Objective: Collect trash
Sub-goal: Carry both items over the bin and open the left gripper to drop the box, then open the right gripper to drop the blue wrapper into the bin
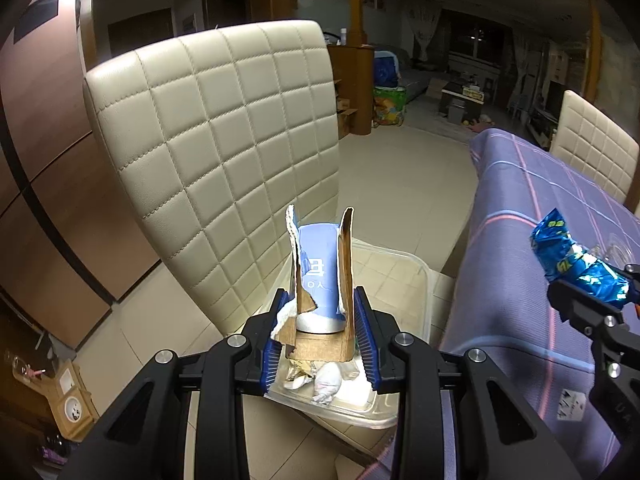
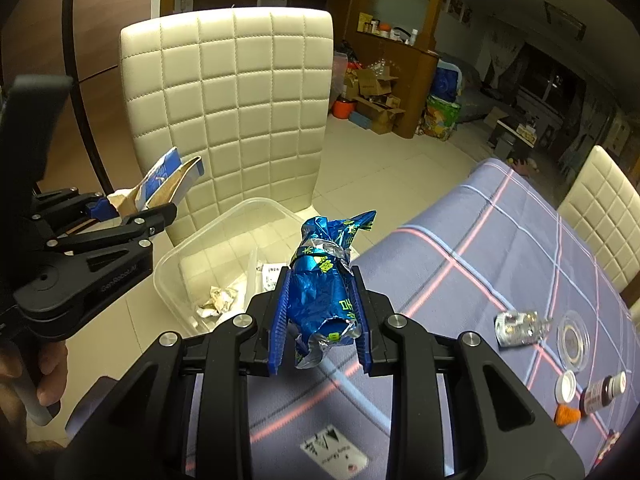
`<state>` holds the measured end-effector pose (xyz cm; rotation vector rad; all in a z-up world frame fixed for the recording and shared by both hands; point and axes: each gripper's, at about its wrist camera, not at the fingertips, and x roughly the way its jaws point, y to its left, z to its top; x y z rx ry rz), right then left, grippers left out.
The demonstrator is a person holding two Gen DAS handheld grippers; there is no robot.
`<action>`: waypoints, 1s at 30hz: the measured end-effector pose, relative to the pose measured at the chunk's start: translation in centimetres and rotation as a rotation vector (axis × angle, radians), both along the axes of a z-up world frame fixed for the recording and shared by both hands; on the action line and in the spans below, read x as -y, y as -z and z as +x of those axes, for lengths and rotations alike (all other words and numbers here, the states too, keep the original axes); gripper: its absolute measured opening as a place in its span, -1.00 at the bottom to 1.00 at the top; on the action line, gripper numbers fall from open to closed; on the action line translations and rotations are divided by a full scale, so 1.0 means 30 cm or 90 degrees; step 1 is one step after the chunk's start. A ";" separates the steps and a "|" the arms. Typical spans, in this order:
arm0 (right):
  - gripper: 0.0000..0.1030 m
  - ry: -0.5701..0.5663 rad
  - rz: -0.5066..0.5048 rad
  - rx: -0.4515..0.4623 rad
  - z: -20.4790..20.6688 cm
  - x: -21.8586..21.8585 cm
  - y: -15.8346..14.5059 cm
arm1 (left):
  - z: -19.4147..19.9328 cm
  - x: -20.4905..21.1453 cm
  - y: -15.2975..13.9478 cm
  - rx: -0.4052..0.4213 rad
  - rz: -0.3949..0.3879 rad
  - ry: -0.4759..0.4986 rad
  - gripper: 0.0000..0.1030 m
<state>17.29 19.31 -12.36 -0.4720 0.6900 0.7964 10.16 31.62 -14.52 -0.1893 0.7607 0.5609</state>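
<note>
My left gripper is shut on a torn cardboard box, blue and white outside, brown inside, and holds it above a clear plastic bin. The same box and the left gripper show at the left of the right wrist view. My right gripper is shut on a crumpled blue foil wrapper with green print, just right of the clear bin. The wrapper also shows at the right edge of the left wrist view. Crumpled scraps lie in the bin.
A cream quilted chair stands behind the bin. A table with a purple checked cloth carries a clear bottle, a clear lid, a white cap, a dark vial and an orange piece. A hand holds the left gripper's handle.
</note>
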 end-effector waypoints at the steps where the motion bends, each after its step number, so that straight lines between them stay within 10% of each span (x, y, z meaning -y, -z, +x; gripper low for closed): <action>1: -0.42 0.000 0.000 -0.001 0.006 -0.005 0.003 | 0.006 -0.004 0.004 -0.001 -0.001 0.001 -0.37; 8: -0.42 0.007 -0.007 -0.015 0.050 -0.022 0.041 | 0.054 -0.021 0.036 -0.017 -0.004 0.005 -0.26; 12: -0.43 0.010 -0.012 -0.020 0.063 -0.031 0.056 | 0.054 -0.018 0.042 -0.008 0.008 -0.007 0.46; 30: -0.40 -0.042 -0.025 -0.019 0.031 -0.160 0.075 | -0.028 -0.104 0.088 -0.013 -0.009 -0.048 0.47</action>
